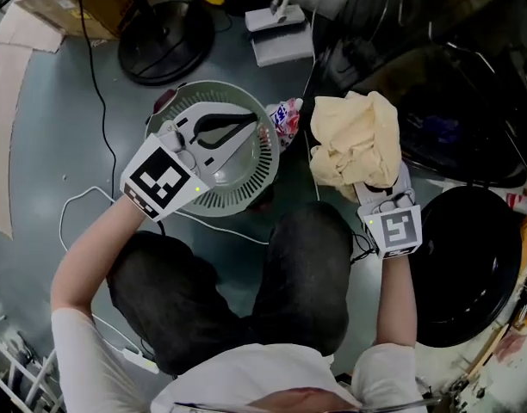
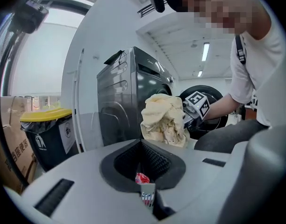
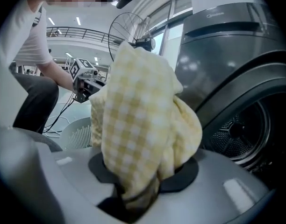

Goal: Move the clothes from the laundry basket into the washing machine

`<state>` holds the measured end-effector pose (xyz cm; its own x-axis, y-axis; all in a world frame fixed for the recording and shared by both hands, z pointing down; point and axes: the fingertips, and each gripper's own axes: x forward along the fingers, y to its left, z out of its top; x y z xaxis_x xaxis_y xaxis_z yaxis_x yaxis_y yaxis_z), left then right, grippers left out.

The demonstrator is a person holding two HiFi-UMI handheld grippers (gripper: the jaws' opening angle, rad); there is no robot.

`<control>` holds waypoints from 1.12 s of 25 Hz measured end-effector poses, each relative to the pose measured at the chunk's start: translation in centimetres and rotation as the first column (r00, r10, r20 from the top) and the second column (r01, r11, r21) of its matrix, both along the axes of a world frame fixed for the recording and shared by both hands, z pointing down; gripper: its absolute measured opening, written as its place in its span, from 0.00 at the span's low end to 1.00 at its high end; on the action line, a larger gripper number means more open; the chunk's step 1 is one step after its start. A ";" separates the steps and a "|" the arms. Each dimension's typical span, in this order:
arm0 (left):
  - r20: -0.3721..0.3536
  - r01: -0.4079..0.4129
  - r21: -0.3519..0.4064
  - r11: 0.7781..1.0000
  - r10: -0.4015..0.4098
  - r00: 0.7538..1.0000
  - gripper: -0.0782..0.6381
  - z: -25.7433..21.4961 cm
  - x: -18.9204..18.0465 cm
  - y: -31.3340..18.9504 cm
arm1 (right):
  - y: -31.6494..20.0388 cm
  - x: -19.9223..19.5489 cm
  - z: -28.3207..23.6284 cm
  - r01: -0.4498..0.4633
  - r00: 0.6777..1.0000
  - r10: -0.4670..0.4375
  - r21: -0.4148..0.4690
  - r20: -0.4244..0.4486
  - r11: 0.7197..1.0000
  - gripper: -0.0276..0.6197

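Note:
My right gripper (image 1: 369,186) is shut on a bundled pale yellow checked cloth (image 1: 356,138), held up in the air in front of the dark grey washing machine (image 1: 453,84). That cloth (image 3: 138,125) fills the right gripper view and hides the jaws; the drum opening (image 3: 241,136) shows behind it at the right. My left gripper (image 1: 276,127) hovers over the round grey laundry basket (image 1: 246,198), shut on a small red, white and blue cloth (image 1: 286,117). A bit of this cloth (image 2: 143,190) sticks out between the jaws.
The machine's round black door (image 1: 466,265) stands open at the lower right. A floor fan's base (image 1: 164,41) and cardboard boxes (image 1: 65,3) lie beyond the basket. A black bin with a yellow lid (image 2: 45,134) stands left of the machine. A white cable (image 1: 83,200) crosses the floor.

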<state>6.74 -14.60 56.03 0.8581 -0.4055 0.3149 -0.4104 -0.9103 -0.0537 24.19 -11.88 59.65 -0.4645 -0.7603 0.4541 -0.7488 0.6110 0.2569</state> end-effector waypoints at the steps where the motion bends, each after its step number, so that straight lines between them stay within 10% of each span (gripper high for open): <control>1: -0.010 -0.006 -0.003 1.000 0.006 1.000 0.12 -0.2 1.0 -0.2 | 0.0 0.7 -0.2 -0.019 1.000 0.019 0.002 -0.003 1.000 0.32; 9: -0.058 -0.129 -0.020 0.992 0.127 0.990 0.12 -1.4 8.9 0.1 | 1.5 9.1 -1.2 -0.218 0.976 0.216 0.099 0.034 0.971 0.32; 28: -0.093 -0.214 -0.039 0.976 0.209 0.973 0.12 -0.3 18.7 3.4 | -3.0 24.8 -1.2 -0.574 0.817 0.560 0.284 0.137 0.768 0.32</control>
